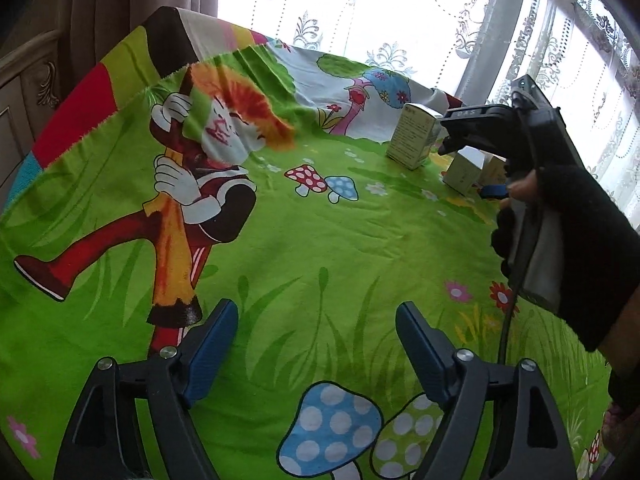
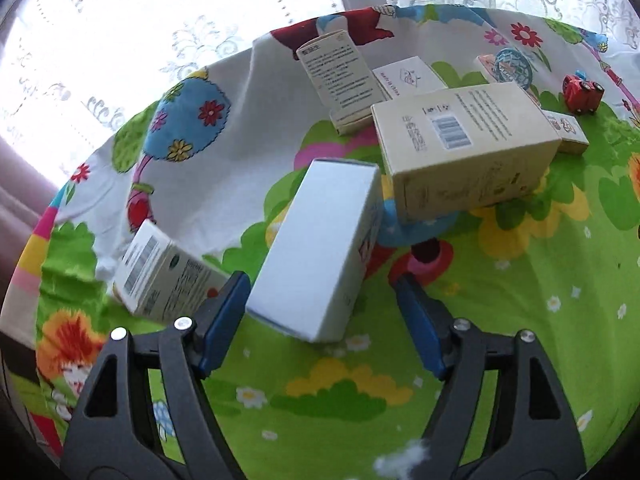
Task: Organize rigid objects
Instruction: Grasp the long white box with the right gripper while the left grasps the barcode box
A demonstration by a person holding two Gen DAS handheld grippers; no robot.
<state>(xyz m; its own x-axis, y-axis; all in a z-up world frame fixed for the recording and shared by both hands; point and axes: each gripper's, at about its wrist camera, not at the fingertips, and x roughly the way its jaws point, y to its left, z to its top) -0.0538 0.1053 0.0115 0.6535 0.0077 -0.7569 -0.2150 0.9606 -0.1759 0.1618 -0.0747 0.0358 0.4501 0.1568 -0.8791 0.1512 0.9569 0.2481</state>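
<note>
Now | both tools apart, empty | small box (image 2: 404, 76) reads "made in china"

Behind your counter (image 1: 320, 240), draped in a bright cartoon cloth (image 1: 280, 280), daylight pours through white lace curtains (image 1: 360, 12); a heavy brownish drape (image 1: 120, 8) and carved cream panelling (image 1: 28, 92) stand at left.
</note>
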